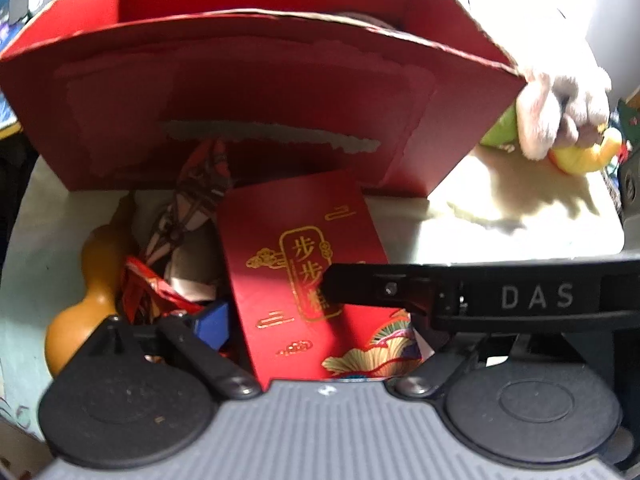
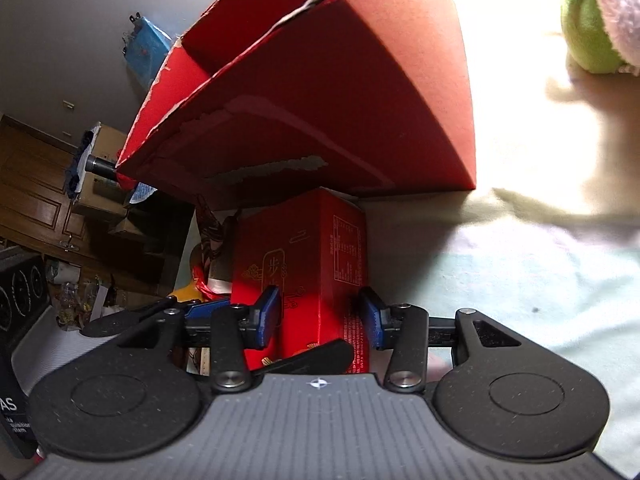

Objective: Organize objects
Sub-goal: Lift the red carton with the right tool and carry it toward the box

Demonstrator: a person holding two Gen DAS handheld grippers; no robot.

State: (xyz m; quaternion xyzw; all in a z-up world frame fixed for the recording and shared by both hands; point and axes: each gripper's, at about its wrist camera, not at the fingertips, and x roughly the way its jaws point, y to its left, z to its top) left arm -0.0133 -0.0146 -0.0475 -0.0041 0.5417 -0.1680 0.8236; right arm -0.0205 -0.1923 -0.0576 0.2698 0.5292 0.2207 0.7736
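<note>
The small red box (image 2: 316, 276) with gold lettering stands on the pale table (image 2: 520, 272), right between the two blue pads of the right gripper (image 2: 318, 316). The left pad (image 2: 267, 314) lies against the box's front face and the right pad (image 2: 370, 316) sits at its side face with small print, so the jaws look pressed onto the box, though whether both pads truly touch is hard to tell. Behind it, touching or just clear of its top, stands the big open red carton (image 2: 320, 92), its torn rim tilted in this view. From the left wrist view, the same small red box (image 1: 308, 272) lies in the middle, in front of the carton (image 1: 248, 92). The left gripper (image 1: 224, 320) shows only one blue pad (image 1: 214, 320), just beside the box's left edge; the other finger is hidden, so I cannot tell how its jaws stand. The black arm marked DAS (image 1: 480, 296) crosses over the box from the right. Left of the box lie a tan gourd (image 1: 84, 292), a patterned cloth bundle (image 1: 192, 208) and red wrapping (image 1: 148, 292). Well apart, on the far right, a plush toy (image 1: 564, 116) sits on the table.
</note>
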